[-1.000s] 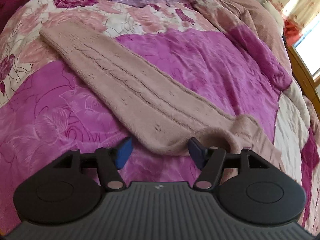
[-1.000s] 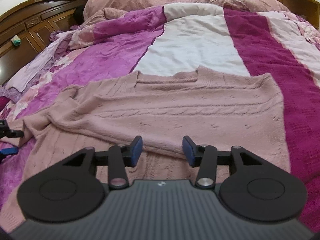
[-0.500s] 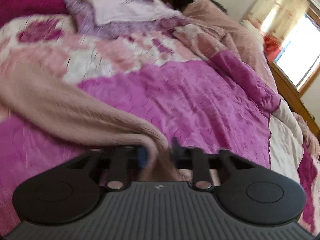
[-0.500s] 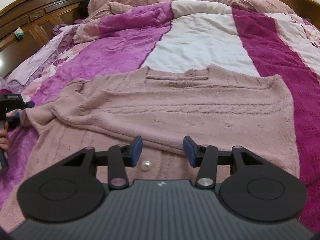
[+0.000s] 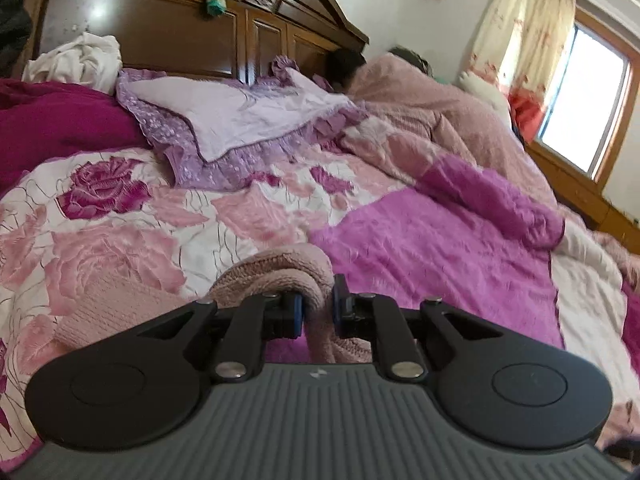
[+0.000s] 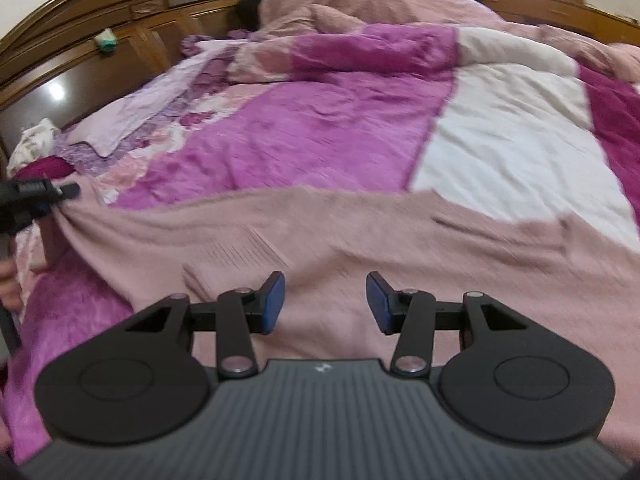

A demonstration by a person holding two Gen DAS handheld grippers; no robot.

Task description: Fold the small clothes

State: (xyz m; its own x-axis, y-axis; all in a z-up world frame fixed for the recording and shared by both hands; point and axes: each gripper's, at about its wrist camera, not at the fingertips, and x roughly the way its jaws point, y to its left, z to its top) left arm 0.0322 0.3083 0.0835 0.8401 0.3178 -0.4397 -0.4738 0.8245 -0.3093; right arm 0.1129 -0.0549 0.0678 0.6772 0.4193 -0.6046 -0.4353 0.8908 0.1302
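Both wrist views low, close – facing headboard (image 5: 168, 28), sharing quilt (image 6: 320, 128)

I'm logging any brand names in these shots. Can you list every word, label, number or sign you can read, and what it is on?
No readable text anywhere.
left gripper body: small pale logo mark, no letters.
right gripper body: same mark, no letters.
Green and white packet on the headboard: too small and blurred to read.

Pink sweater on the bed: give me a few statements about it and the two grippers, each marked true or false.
1. The left gripper is shut on a bunched part of the pink sweater. True.
2. The right gripper grips the sweater. False: its jaws stand open above the knit.
3. The sweater lies on a quilt with purple and white patches. True.
4. The sweater is neatly folded into a small square. False: it is spread wide across the bed.
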